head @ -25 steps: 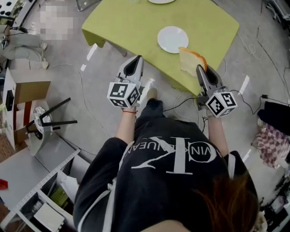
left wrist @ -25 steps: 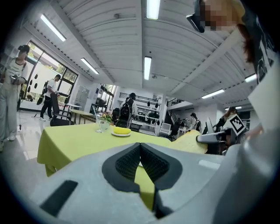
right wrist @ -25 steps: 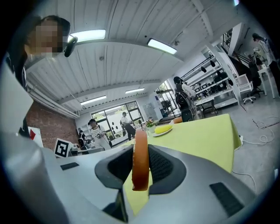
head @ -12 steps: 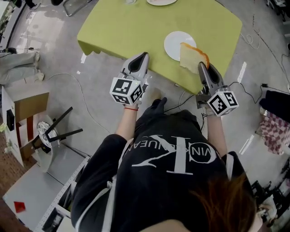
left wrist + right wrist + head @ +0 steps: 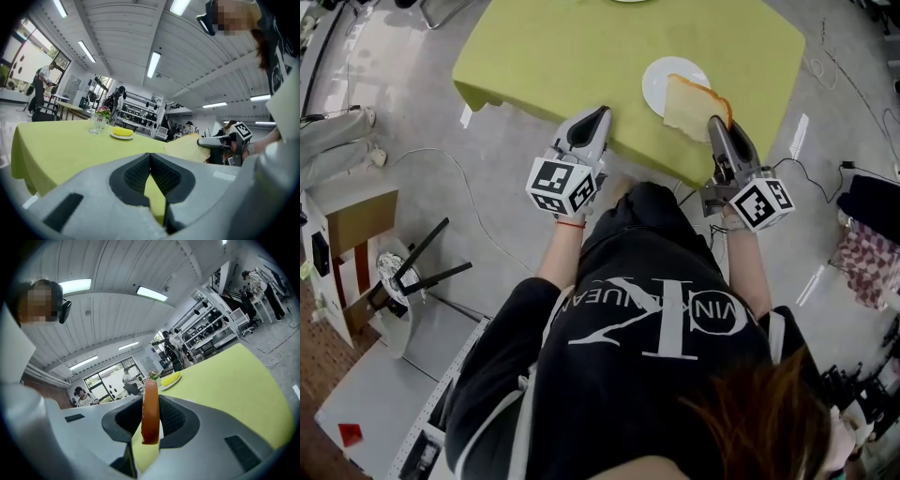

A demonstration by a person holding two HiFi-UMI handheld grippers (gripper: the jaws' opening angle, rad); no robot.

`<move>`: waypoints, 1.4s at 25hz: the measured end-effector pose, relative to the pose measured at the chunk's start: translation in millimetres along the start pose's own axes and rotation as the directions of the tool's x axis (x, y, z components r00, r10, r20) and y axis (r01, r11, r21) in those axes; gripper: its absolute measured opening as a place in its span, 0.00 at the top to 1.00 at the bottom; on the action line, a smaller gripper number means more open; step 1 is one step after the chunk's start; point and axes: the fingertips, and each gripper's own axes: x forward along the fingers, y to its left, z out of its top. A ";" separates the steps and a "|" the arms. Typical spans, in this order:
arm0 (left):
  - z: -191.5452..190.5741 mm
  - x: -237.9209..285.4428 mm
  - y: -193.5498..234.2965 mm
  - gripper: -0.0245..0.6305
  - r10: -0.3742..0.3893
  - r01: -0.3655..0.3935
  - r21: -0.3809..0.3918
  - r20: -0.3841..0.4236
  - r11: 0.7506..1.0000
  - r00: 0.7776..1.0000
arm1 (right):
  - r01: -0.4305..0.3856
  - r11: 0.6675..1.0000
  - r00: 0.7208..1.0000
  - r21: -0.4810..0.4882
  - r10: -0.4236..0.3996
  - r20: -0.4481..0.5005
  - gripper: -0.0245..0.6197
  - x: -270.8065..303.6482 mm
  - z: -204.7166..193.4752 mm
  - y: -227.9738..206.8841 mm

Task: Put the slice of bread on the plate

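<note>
Right gripper (image 5: 717, 127) pinches the slice of bread (image 5: 689, 105) by its near edge; the right gripper view shows it edge-on, brown rim upright between the fingers (image 5: 177, 420), pads pressed on both faces. The slice is clear of the green counter (image 5: 572, 56), tilted, its far part over the white plate (image 5: 660, 77) and hiding the plate's near rim; whether it touches the plate I cannot tell. The edge grip probably leaves the free end able to go down first. Left gripper (image 5: 598, 117) hangs at the counter's near edge, well left of the plate; its fingers (image 5: 133, 176) are pressed together at the tips, nothing between them; likely parked out of the way. Placement not yet done.
</note>
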 end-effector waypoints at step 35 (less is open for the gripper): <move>14.7 66.2 22.5 0.95 0.040 -0.040 -0.019 -0.028 0.999 0.999 | 0.147 0.989 0.923 0.013 -0.132 -0.362 0.74 81.0 -33.4 -77.3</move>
